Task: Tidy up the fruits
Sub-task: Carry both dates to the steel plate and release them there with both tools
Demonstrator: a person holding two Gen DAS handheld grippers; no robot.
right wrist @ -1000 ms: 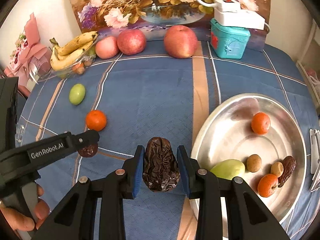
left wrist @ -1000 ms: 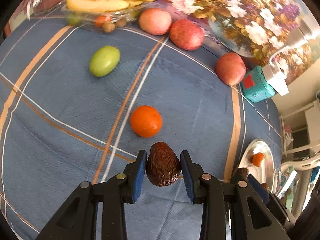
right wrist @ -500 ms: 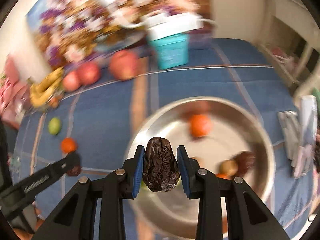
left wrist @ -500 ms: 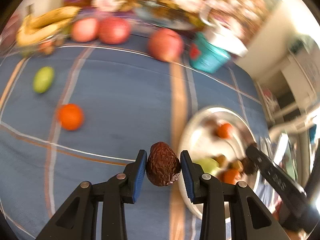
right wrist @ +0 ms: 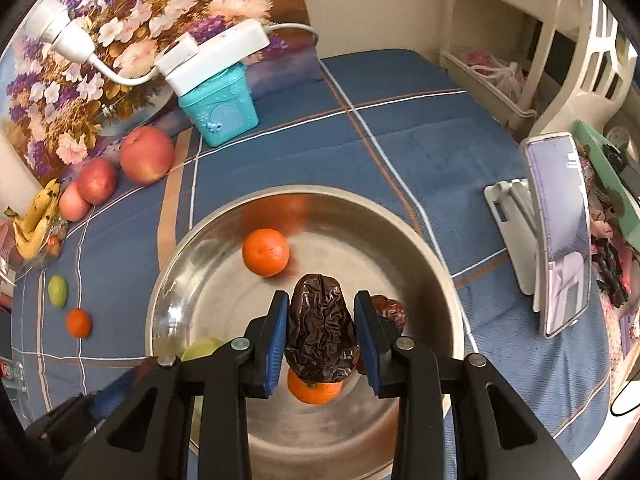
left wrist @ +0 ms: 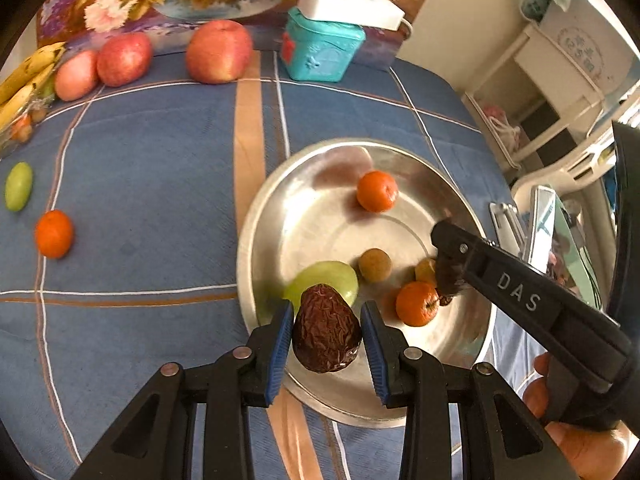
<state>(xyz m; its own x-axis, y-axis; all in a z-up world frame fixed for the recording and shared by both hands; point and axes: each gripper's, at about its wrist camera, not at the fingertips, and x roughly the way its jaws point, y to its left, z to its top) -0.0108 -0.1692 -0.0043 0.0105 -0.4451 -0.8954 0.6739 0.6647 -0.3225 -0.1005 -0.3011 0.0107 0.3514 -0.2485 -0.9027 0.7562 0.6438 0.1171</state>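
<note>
The left gripper (left wrist: pixel 326 340) pinches a wrinkled brown date (left wrist: pixel 326 334) between its blue pads, held over the near rim of the round metal plate (left wrist: pixel 276 208). The right gripper (right wrist: pixel 322 332) pinches a second dried date (right wrist: pixel 320 328) the same way, hanging above the middle of the plate (right wrist: pixel 176 276) (in the left wrist view its black arm reaches in from the right side, over the small fruit).

In the plate lie a tangerine (left wrist: pixel 377 191) toward the far side, a green fruit (left wrist: pixel 328 278) just behind the left gripper's date, a small tan round fruit (left wrist: pixel 374 265), a second tangerine (left wrist: pixel 417 304) and another date (right wrist: pixel 390 310) beside the right gripper's finger.

Out on the blue checked cloth (left wrist: pixel 160 168), well apart from the plate, sit a tangerine (left wrist: pixel 54 234) and a small green fruit (left wrist: pixel 18 186). Three apples (left wrist: pixel 219 57) line the far edge near a teal box (left wrist: pixel 322 54), with bananas (left wrist: pixel 24 76) at the far left. A phone on a white stand (right wrist: pixel 558 236) stands to the plate's right.
</note>
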